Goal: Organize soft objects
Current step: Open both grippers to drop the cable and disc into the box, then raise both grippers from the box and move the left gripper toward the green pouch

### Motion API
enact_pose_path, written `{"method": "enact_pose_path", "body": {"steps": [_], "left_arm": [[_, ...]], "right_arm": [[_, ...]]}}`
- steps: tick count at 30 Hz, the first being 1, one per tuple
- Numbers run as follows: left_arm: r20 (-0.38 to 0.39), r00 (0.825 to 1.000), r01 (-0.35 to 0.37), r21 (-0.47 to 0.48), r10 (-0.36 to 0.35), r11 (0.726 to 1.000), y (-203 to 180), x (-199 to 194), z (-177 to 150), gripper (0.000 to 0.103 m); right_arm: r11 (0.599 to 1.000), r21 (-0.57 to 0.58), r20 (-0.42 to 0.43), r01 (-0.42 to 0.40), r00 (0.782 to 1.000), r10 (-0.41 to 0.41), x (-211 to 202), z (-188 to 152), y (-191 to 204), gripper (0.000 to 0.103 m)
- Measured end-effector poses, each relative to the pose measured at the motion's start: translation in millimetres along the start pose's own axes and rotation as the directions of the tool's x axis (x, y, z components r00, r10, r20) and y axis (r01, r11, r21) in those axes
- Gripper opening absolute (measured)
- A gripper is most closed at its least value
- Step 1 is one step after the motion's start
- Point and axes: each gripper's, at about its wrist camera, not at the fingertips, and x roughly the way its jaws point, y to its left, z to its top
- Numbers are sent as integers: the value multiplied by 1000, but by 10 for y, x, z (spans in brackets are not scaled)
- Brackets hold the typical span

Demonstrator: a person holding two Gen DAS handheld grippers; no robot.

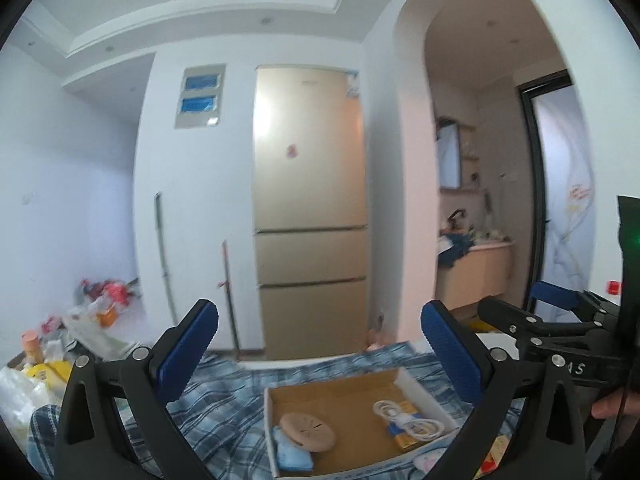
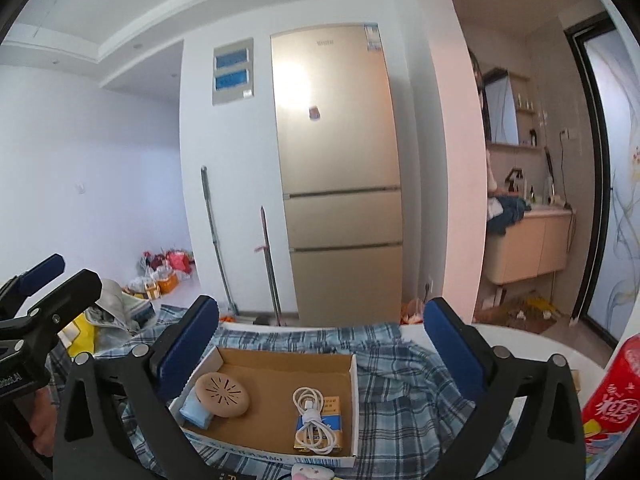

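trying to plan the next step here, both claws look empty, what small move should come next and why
Probably lower the right claw toward the small pink-and-white soft item at the near edge, just outside the cardboard box. Both claws are open, holding nothing; the left claw hovers above the box too.

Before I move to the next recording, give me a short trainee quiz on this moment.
1. True or false: the left claw and the right claw both stand open and hold nothing.
2. Multiple choice: the white cable lies on A) a yellow-and-blue packet, B) the tan disc, C) the plaid cloth.
3. Fill in: the tan disc rests partly on a light ____ soft item.

Key: 1 true. 2 A. 3 blue. All lie in the cardboard box.
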Motion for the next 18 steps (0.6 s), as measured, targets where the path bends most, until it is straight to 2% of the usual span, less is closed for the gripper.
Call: {"method": "enact_pose_path", "body": {"steps": [2, 6, 13, 18], "left_arm": [[16, 1000, -26, 10, 26, 1000, -28, -102, -33, 103], [27, 1000, -16, -20, 17, 1000, -21, -250, -122, 103], [27, 1000, -6, -23, 7, 1000, -31, -377, -361, 103], [-5, 1000, -15, -16, 15, 1000, -64, -337, -564, 103]], "right_arm": [[1000, -9, 48, 19, 999, -18, -131, -25, 3, 102], [999, -30, 109, 37, 993, -33, -338, -106, -12, 102], [997, -59, 116, 50, 992, -42, -465, -312, -37, 102], [997, -56, 82, 54, 995, -50, -442, -509, -82, 102]]}}
